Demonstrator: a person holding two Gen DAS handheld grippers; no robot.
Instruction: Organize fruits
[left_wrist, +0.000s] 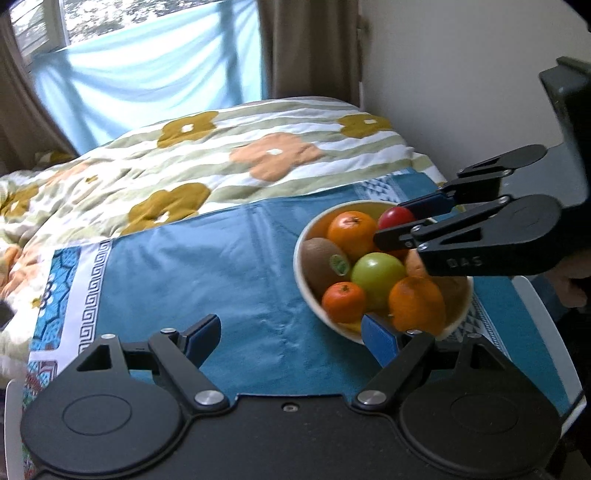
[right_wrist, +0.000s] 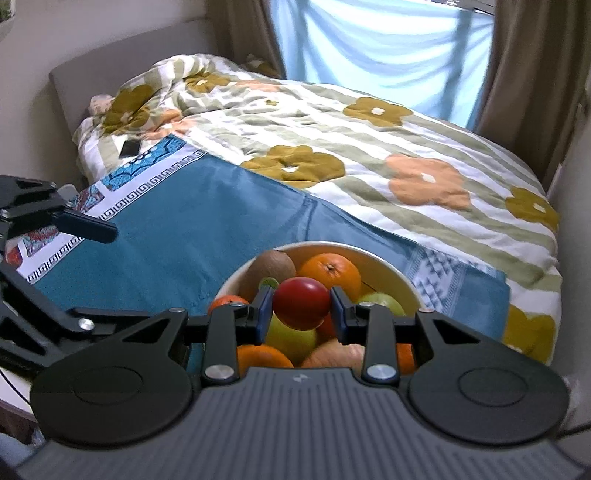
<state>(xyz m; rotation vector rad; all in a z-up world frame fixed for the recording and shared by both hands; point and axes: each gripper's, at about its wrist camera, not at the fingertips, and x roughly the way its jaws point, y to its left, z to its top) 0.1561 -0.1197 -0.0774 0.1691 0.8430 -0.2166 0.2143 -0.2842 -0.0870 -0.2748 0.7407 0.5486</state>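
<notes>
Fruit sort: red one in grip

Left gripper released, empty over the blue cloth. My right gripper is grasping the red fruit above the bowl. Risk I see: round skin slips between pads, drops back, knocks other fruit out.

Left gripper gapes over blue cloth beside fruit bowl.

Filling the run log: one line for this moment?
left gripper: open, empty | right gripper: shut on red fruit | over bowl
</notes>
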